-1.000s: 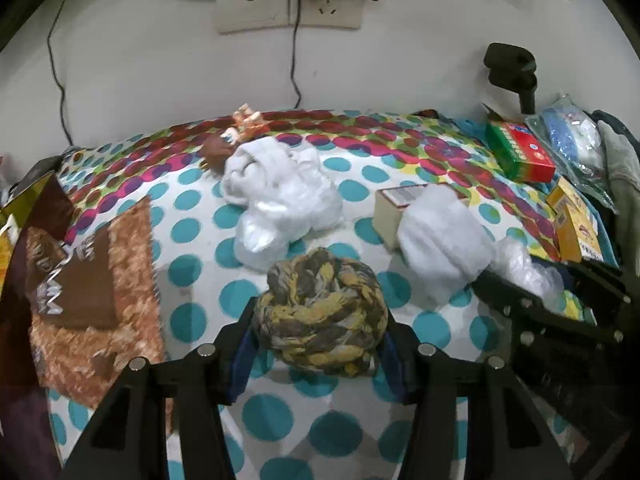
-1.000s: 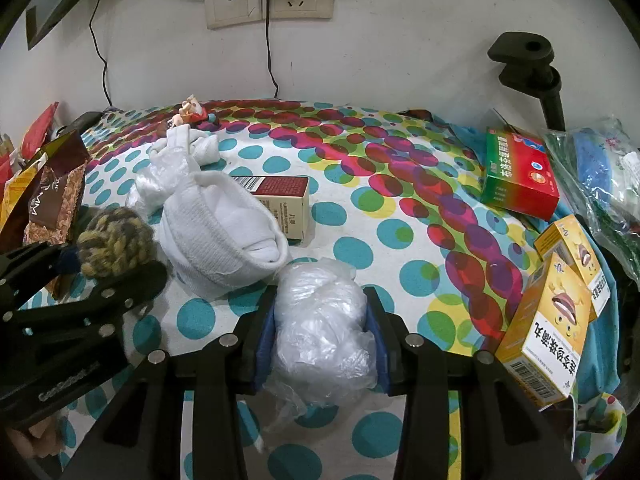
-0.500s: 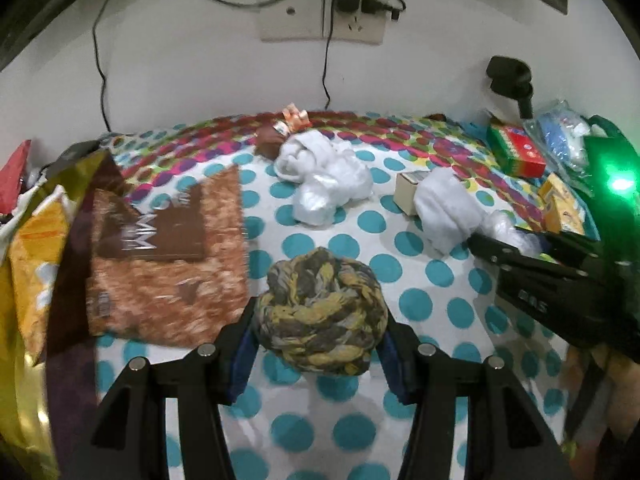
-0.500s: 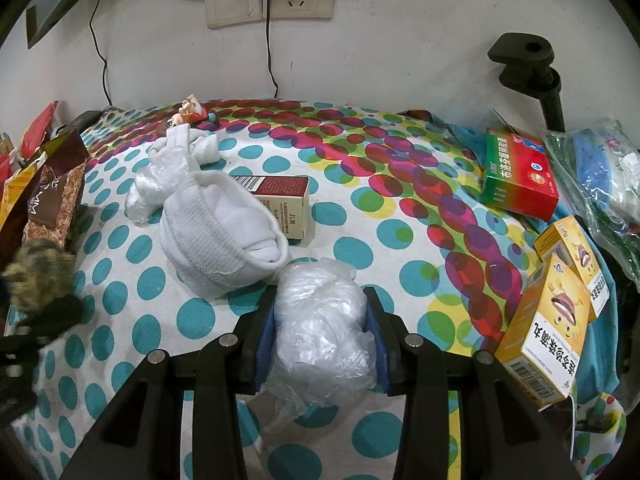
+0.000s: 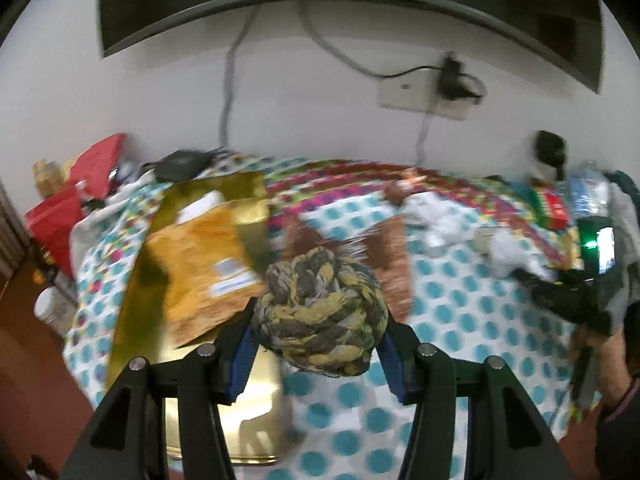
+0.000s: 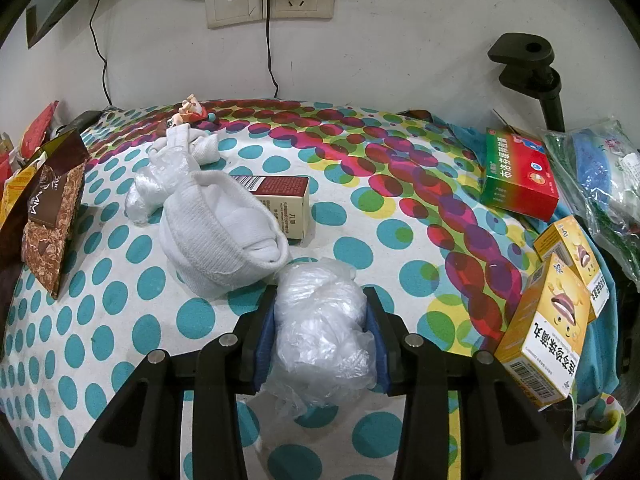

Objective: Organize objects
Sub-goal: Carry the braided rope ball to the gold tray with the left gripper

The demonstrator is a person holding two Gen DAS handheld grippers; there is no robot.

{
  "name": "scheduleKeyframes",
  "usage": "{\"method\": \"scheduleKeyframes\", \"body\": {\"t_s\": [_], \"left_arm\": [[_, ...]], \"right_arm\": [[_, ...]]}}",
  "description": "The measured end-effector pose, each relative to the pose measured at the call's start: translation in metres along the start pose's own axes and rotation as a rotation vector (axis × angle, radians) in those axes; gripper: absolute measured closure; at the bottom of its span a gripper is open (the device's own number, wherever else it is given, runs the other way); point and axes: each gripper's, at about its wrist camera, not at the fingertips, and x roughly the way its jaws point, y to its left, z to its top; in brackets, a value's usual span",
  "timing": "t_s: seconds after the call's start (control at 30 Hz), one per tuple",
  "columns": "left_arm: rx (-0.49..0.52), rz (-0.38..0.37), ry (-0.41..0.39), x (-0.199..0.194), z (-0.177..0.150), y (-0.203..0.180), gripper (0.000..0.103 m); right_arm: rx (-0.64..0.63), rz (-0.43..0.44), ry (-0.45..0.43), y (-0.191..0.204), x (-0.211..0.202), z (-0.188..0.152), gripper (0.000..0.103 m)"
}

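A knotted rope ball in yellow, grey and brown sits clamped between the blue pads of my left gripper, lifted above the dotted cloth; this view is blurred. My right gripper is shut on a crumpled clear plastic bag that rests low on the dotted cloth. A white sock lies just beyond the bag, half over a maroon and cream box. In the left wrist view the right gripper shows at the far right, held by a hand.
Gold and orange snack bags and a brown packet lie at the left. Red boxes stand past the cloth's left edge. A green-red box, two yellow boxes and a bag crowd the right. A black clamp stand rises behind.
My left gripper has carried the rope ball up and to the left, over the snack bags, and has left the right wrist view. The right gripper and its plastic bag have stayed put.
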Motion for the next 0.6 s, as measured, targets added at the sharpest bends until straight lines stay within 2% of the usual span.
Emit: {"method": "scheduleKeyframes", "body": {"t_s": [0.23,0.4,0.6], "left_arm": [[-0.059,0.068,0.060,0.015,-0.019,0.046,0.049],[-0.086,0.041,0.106,0.031,-0.029,0.060,0.049],[-0.070,0.057,0.135,0.050,-0.030,0.065,0.049]], "right_arm": [[-0.006,-0.006,-0.001,-0.001,0.001,0.000,0.064],[-0.004,-0.004,-0.001,0.000,0.001,0.000,0.064],[-0.004,-0.005,-0.001,-0.001,0.000,0.000,0.064]]}}
